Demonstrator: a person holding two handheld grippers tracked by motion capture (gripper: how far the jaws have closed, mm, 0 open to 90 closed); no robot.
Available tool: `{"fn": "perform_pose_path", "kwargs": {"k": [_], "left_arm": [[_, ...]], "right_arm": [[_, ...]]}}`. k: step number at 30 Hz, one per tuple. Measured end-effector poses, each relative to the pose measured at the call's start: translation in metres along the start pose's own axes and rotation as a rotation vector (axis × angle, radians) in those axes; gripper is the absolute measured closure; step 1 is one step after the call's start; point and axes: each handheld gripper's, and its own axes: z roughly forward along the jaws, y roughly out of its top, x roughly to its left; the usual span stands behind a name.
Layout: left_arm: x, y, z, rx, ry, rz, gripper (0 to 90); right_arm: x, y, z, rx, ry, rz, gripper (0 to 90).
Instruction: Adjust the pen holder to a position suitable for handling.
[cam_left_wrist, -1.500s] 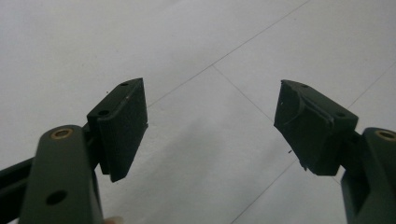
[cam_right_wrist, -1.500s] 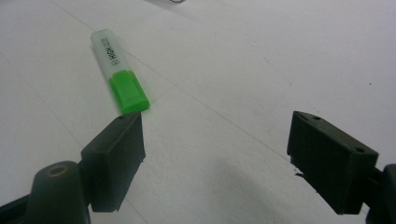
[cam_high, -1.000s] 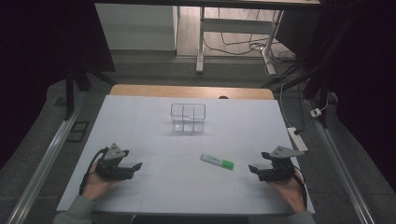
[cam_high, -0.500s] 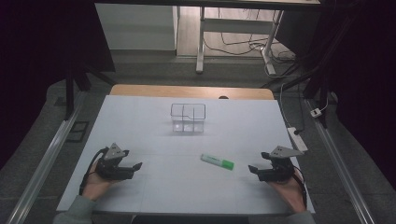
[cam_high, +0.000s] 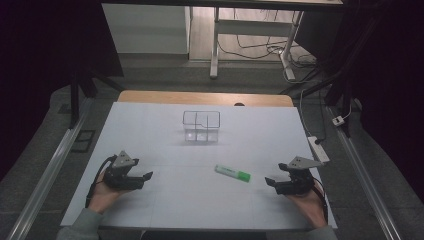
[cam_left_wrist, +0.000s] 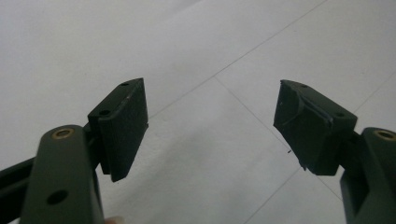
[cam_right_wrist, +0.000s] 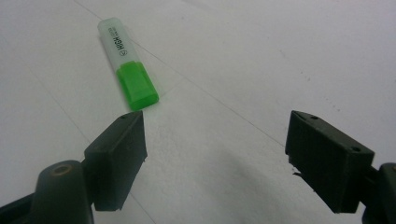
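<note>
A green highlighter (cam_high: 232, 173) lies flat on the white table (cam_high: 200, 150), capped end pointing right; in the right gripper view the highlighter (cam_right_wrist: 128, 65) lies just ahead of the left jaw. My right gripper (cam_high: 270, 181) (cam_right_wrist: 212, 147) rests near the table's front right, open and holding nothing, a short way right of the highlighter. My left gripper (cam_high: 148, 176) (cam_left_wrist: 210, 126) rests at the front left, open, with bare table between its jaws. A clear divided box (cam_high: 201, 126) stands at the table's middle back.
A white power strip (cam_high: 318, 148) lies along the table's right edge. A wooden strip (cam_high: 205, 97) borders the far edge. Metal rails run along both sides of the table, and desk legs and cables stand beyond it.
</note>
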Motion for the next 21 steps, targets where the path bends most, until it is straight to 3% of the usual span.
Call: {"fn": "perform_pose_path", "kwargs": {"k": [21], "left_arm": [[0.002,0.017,0.009,0.010,-0.011,0.004,26.5]], "right_arm": [[0.001,0.002,0.001,0.011,0.016,-0.010,21.1]]}}
